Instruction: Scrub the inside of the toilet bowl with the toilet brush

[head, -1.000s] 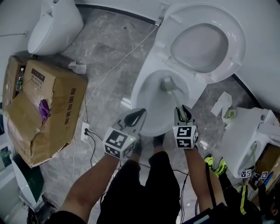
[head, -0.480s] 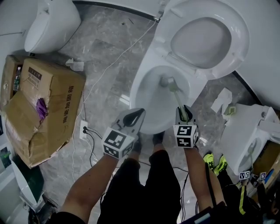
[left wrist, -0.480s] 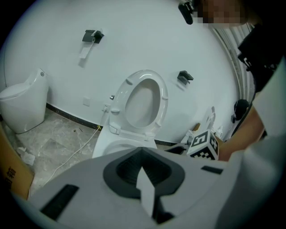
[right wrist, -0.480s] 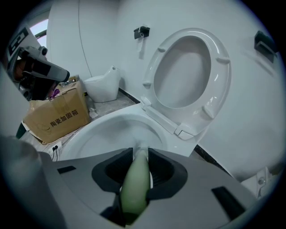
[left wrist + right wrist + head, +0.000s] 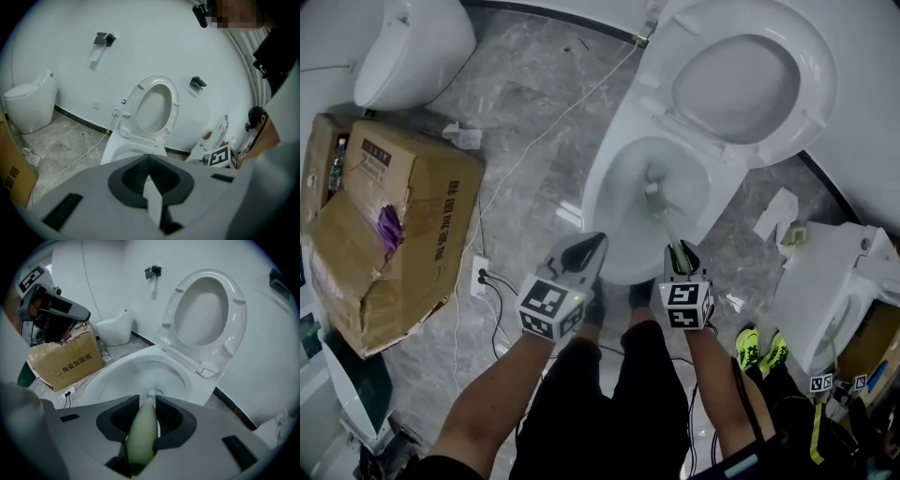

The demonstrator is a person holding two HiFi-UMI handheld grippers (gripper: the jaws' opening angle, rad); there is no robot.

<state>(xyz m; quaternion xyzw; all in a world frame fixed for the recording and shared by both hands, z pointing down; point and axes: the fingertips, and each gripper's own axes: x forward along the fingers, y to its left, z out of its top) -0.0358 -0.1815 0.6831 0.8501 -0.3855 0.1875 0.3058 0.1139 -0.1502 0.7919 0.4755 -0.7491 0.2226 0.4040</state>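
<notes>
Our right tongs (image 5: pixel 680 251) are clamped on the green handle of the toilet brush (image 5: pixel 666 220). In the head view the brush slants from them down into the toilet bowl (image 5: pixel 602 202) at the frame's centre, with its head low on the inner wall near the drain. We judge that the long reach lets it scrub while the hand stays outside the rim. Our left tongs (image 5: pixel 586 246) hang just beside the bowl's near rim, closed on nothing and seemingly parked clear of the work. The raised seat (image 5: pixel 811 89) leans back at upper right, leaving the bowl open. From this height the bristles are only a small grey blur. In the left gripper view the jaws meet with nothing between them, and their body cuts off the bowl's interior. In the right gripper view the handle fills the gap between the jaws. Only a pale collar shows past them, so the brush head and where it touches are hidden.
</notes>
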